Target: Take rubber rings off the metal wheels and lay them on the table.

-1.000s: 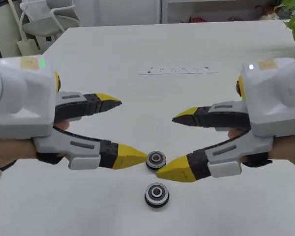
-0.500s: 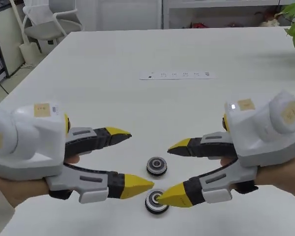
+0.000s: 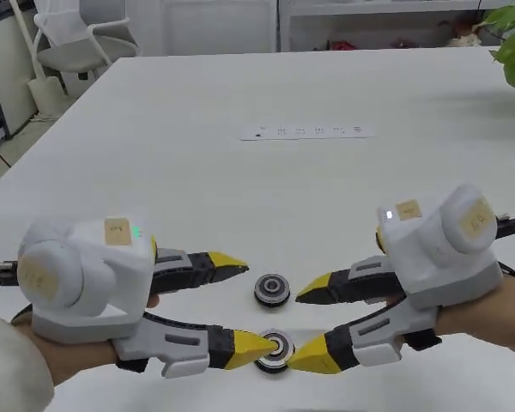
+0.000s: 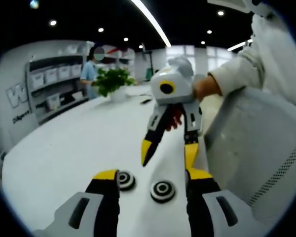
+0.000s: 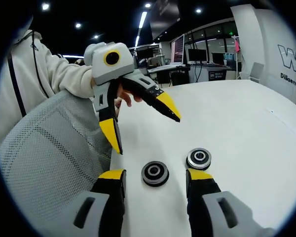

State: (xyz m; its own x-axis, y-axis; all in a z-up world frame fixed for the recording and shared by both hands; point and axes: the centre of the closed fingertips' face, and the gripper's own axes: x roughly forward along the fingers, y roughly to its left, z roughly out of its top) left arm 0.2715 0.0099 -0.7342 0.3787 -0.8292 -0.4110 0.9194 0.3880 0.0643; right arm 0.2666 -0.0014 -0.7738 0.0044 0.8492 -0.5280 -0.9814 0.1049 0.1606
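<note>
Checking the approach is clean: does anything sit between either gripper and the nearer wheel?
Nothing visible does. The nearer wheel lies on the table, framed by the open left gripper and right gripper; the farther wheel sits apart, beyond it.

Your nearer metal wheel (image 3: pixel 275 360) and the farther metal wheel (image 3: pixel 272 289) both lie flat on the white table (image 3: pixel 197 189), hubs facing up, one just beyond the other in a line running away from you, close together but not touching. Each is a small round disc with a silvery centre, and each carries its dark rubber ring (image 5: pixel 145 174) seated around the rim.
</note>
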